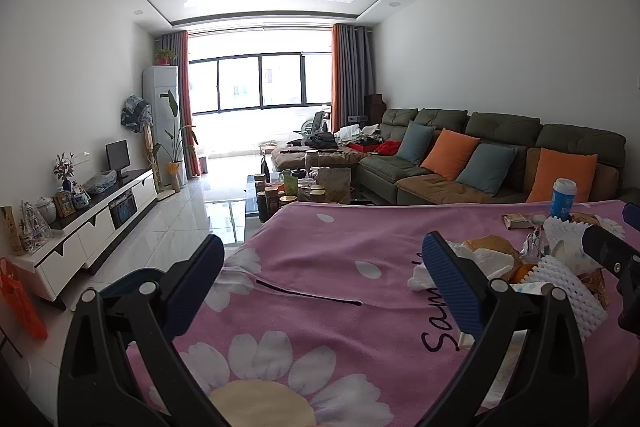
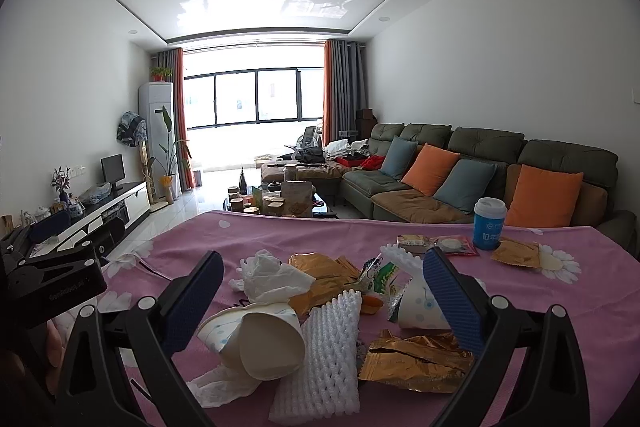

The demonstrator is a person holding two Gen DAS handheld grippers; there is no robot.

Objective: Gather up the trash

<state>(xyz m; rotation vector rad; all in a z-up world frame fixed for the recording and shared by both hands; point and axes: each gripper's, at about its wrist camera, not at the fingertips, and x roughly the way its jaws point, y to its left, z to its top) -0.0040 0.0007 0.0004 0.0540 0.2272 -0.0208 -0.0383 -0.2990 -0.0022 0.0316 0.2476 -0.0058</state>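
Note:
A heap of trash lies on the pink flowered blanket (image 2: 224, 231): a crushed paper cup (image 2: 256, 339), a white foam net (image 2: 332, 351), a crumpled tissue (image 2: 272, 275), gold wrappers (image 2: 416, 355) and a second paper cup (image 2: 416, 311). Behind them a blue cup with a lid (image 2: 489, 223) stands upright. My right gripper (image 2: 324, 267) is open just above the heap, its fingers on either side of it, touching nothing. My left gripper (image 1: 324, 267) is open over bare blanket, left of the trash heap (image 1: 520, 267).
A thin black stick (image 1: 308, 293) lies on the blanket. An orange plastic bag (image 1: 20, 303) hangs low at the far left. Beyond the blanket stand a coffee table with jars (image 2: 276, 203), a sofa with cushions (image 2: 440, 187) and a TV cabinet (image 1: 100, 215).

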